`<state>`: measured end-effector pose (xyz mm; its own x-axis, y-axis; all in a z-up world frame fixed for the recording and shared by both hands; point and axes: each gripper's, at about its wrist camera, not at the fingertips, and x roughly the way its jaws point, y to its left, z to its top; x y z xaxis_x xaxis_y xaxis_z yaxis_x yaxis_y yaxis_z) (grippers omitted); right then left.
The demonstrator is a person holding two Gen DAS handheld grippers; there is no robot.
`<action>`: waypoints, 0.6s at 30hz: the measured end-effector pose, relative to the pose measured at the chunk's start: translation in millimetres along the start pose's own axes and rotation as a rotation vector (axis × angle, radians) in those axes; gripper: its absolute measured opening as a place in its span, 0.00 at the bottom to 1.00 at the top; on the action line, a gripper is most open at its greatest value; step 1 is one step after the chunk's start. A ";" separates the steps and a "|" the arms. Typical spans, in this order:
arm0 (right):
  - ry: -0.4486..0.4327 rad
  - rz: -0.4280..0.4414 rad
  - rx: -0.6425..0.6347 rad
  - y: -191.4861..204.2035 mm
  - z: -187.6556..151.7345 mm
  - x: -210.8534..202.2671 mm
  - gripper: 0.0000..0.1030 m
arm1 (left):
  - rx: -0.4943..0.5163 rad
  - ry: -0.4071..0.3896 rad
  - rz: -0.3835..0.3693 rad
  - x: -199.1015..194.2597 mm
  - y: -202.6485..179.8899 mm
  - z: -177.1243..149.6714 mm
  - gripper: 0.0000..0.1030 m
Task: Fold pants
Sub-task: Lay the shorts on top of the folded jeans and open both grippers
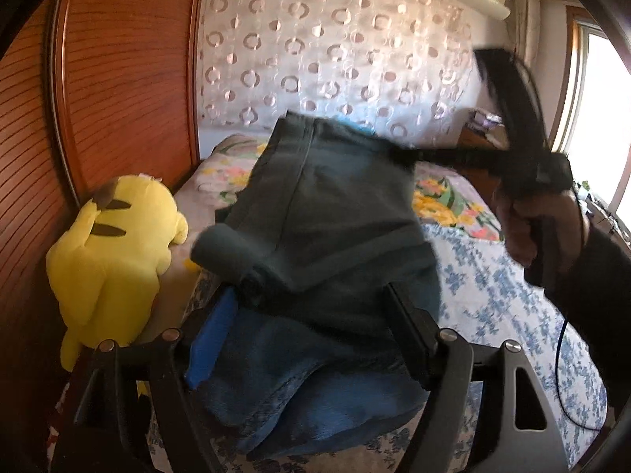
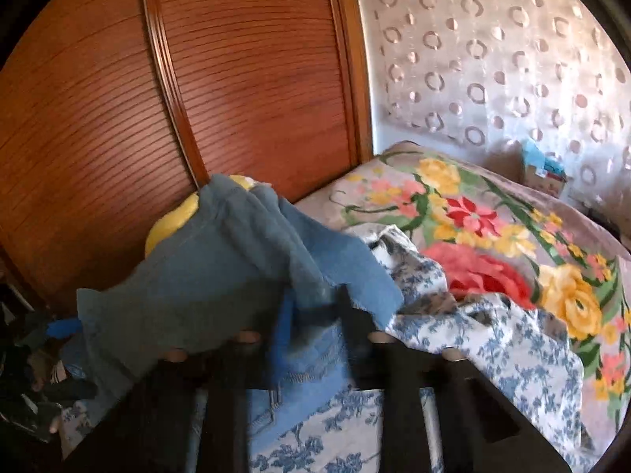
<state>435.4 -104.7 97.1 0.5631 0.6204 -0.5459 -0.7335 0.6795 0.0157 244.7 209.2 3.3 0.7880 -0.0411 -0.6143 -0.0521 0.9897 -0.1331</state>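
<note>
The blue-grey pants [image 1: 327, 213] are bunched in a heap at the near edge of the bed, their paler blue side [image 1: 315, 386] lowest. My left gripper [image 1: 315, 295] stands open and wide; its blue-padded finger [image 1: 213, 339] and black finger [image 1: 410, 335] flank the heap, and cloth drapes over their tips. A hand [image 1: 540, 224] holds my right gripper [image 1: 394, 153], which reaches in from the right to the pants' far top edge. In the right wrist view that gripper [image 2: 315, 307] is shut on a fold of the pants [image 2: 221, 276].
A yellow plush toy [image 1: 110, 260] sits left of the pants against louvred wooden doors [image 1: 118, 79]. The bed has a white sheet with blue flowers [image 1: 493, 295] and a bright floral blanket [image 2: 493, 228]. A dark cable [image 1: 560, 374] hangs at the right.
</note>
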 end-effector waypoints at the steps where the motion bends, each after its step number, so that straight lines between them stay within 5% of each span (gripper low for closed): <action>1: -0.014 -0.030 -0.005 -1.5 4.8 0.8 0.12 | -0.004 0.003 0.003 1.4 1.4 -0.8 0.74; 5: -0.012 -0.115 -0.026 2.1 14.1 9.9 0.14 | -0.012 0.001 0.003 1.6 3.9 -1.9 0.74; 11: -0.016 -0.160 -0.012 10.5 7.8 -2.6 0.44 | 0.012 -0.032 -0.001 -11.2 -2.4 1.9 0.78; 18: -0.038 -0.152 -0.020 41.7 -18.1 -33.1 0.46 | 0.039 -0.058 -0.006 -20.3 -11.0 9.4 0.79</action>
<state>379.3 -104.0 100.7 0.6822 0.5255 -0.5084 -0.6457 0.7592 -0.0817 235.0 200.4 24.6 0.8227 -0.0401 -0.5670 -0.0242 0.9941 -0.1055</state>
